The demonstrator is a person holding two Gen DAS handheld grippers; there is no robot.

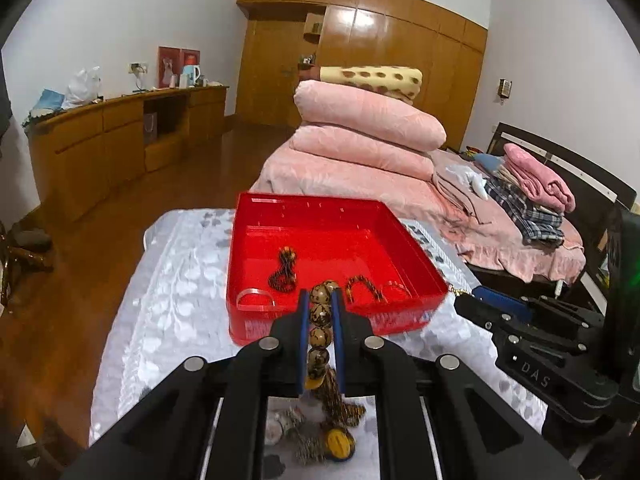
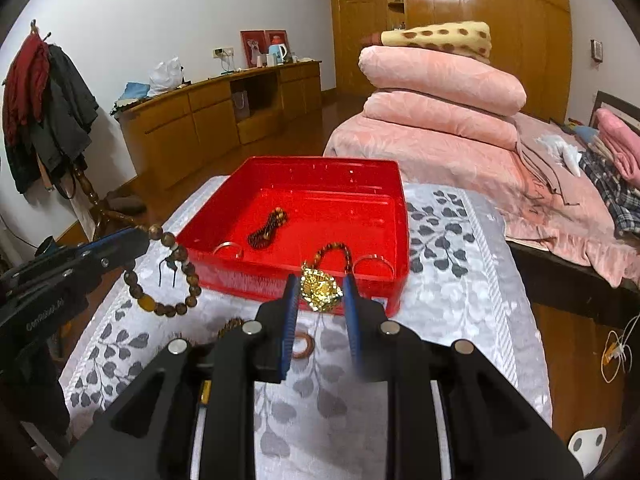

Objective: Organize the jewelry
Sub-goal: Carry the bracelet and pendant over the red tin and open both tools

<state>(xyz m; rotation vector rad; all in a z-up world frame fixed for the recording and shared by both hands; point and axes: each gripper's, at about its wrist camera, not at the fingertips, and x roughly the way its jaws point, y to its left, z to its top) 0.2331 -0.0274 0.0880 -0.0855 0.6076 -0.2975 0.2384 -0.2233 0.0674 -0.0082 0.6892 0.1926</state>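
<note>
A red tray (image 1: 280, 322) (image 2: 396, 208) stands on the table and holds a dark bead string (image 1: 285, 271) (image 2: 266, 230), a brown bead bracelet (image 1: 362, 286) (image 2: 338, 250) and clear rings (image 1: 255, 298) (image 2: 370, 264). My left gripper (image 1: 321, 304) (image 2: 140, 236) is shut on a large wooden bead bracelet (image 1: 320, 334) (image 2: 168, 276), held above the table just before the tray's near wall. My right gripper (image 2: 320, 290) (image 1: 466, 298) holds a gold pendant (image 2: 320, 290) between its jaws at the tray's near wall; the jaws stand apart at its width.
The table has a grey leaf-patterned cloth (image 2: 440, 240). More jewelry lies on it near me: a brown ring (image 2: 302, 344) and beaded pieces (image 1: 332, 432). A bed with pink quilts (image 1: 360, 128) is behind; a wooden dresser (image 1: 120, 140) and coat rack (image 2: 48, 100) stand to the left.
</note>
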